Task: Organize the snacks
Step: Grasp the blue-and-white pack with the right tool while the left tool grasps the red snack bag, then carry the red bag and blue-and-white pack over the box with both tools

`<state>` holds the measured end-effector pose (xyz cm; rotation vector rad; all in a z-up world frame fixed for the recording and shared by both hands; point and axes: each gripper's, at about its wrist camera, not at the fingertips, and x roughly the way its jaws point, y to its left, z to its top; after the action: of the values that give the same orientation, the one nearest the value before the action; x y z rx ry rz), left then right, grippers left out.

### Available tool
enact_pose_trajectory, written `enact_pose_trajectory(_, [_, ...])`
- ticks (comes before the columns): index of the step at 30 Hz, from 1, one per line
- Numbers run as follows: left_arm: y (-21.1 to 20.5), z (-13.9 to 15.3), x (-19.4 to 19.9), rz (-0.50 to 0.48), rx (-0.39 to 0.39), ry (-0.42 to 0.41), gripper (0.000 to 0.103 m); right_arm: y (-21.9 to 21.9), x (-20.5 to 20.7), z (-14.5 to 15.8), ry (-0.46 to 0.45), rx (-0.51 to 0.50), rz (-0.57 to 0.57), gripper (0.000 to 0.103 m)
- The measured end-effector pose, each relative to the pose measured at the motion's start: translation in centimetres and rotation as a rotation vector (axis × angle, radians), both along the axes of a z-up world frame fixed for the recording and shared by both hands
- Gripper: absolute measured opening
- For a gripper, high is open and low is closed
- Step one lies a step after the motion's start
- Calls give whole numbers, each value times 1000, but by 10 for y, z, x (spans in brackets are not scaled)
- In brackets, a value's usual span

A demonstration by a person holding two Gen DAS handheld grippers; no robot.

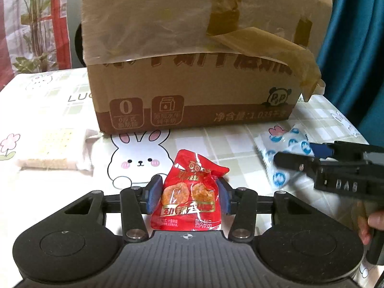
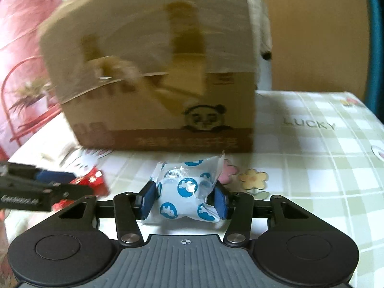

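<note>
The left gripper (image 1: 189,190) pinches a red snack packet (image 1: 189,194) at lower centre. The right gripper (image 2: 183,198) seems to pinch a white-and-blue packet (image 2: 186,195), though blur obscures contact.

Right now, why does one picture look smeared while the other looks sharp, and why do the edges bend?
Right wrist view: motion blur smears the cardboard box and its print; the blue-and-white packet between the tongs stays fairly crisp. Left wrist view: mostly sharp, glare on the red snack packet, the other tongs slightly blurred. Both: fisheye lenses curve the table edges.
</note>
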<state>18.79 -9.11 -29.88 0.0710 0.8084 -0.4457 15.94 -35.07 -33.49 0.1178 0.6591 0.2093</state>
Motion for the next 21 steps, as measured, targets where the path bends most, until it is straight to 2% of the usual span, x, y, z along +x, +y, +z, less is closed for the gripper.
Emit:
enact_pose_trajectory(5, [5, 1, -5, 13, -13, -1, 51, 11, -7, 5, -36, -25, 99, 45])
enact_pose_trajectory(10, [9, 3, -18, 7, 15, -26, 51, 5, -8, 8, -42, 11, 120, 43])
enact_pose_trajectory(14, [22, 5, -24, 13, -22, -14, 50, 5, -9, 7, -44, 15, 132, 43])
enact_pose_trajectory(21, [41, 10, -37, 57, -42, -15, 50, 3, -11, 8, -42, 39, 125, 41])
